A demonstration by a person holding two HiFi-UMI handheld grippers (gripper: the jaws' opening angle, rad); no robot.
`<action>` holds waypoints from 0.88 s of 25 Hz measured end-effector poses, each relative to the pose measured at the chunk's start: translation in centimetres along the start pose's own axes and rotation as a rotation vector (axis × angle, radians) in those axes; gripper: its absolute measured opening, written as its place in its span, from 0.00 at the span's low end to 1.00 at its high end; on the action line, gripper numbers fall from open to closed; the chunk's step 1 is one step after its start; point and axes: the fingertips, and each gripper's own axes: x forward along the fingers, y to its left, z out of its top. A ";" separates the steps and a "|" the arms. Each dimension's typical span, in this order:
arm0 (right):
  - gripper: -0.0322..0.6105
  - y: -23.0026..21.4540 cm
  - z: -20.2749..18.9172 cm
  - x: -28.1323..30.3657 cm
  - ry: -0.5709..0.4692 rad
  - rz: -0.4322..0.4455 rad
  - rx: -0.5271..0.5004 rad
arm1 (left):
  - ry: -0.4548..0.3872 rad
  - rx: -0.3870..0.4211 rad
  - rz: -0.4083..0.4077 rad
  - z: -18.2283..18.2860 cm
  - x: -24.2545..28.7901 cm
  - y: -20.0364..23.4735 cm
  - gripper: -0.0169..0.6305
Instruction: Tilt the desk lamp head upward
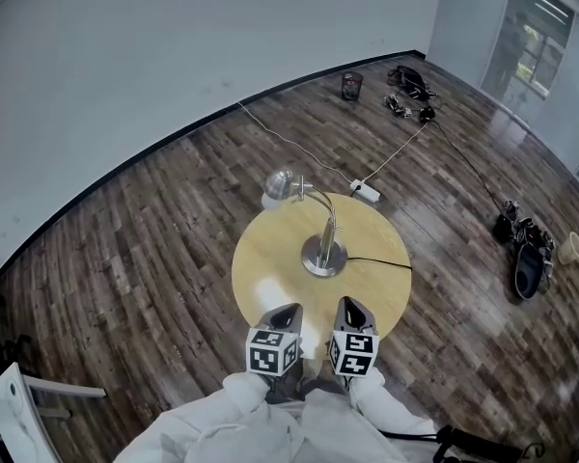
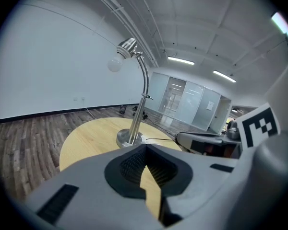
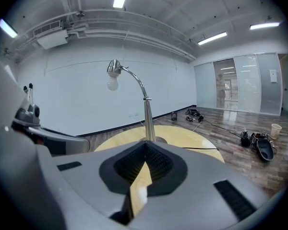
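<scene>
Nearest, at the table's point(image 1: 270, 258) 6 o'clock rim, the left gripper point(image 1: 287, 311) and right gripper point(image 1: 351, 304) sit side by side. Both have their jaws pressed together with nothing between them, and each gripper view shows only bare tabletop past the closed tips. Neither touches the lamp point(image 1: 328, 239). Its round base point(image 1: 318, 261) stands near the table's middle, a little toward 1 o'clock, with a black cord point(image 1: 381, 261) running off at 3 o'clock. From the base the neck point(image 1: 332, 215) rises and arcs toward 11 o'clock, so the head point(image 1: 280, 183) hangs over the far rim with the bulb point(image 1: 270, 200) facing down. Beyond, at 1 o'clock on the floor, lies a power strip point(image 1: 365, 191).

This looks like the approach, as the head is not yet tilted. Next, I judge, one gripper must open, reach across to 11 o'clock and take the head by its shell, not the bulb, then swing it up. The other could pin the base so the lamp doesn't slide or tip
</scene>
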 end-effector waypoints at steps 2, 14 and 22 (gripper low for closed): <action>0.07 0.6 -0.9 -1.8 -0.002 -0.012 0.019 | 0.006 -0.006 -0.009 -1.3 -1.5 -0.5 0.03; 0.07 3.1 -3.0 -11.3 -0.027 -0.025 0.047 | -0.101 -0.026 0.056 -3.9 -10.2 -2.5 0.03; 0.07 4.4 -2.4 -14.0 -0.048 0.036 0.033 | -0.100 -0.020 0.070 -4.9 -11.3 -5.4 0.03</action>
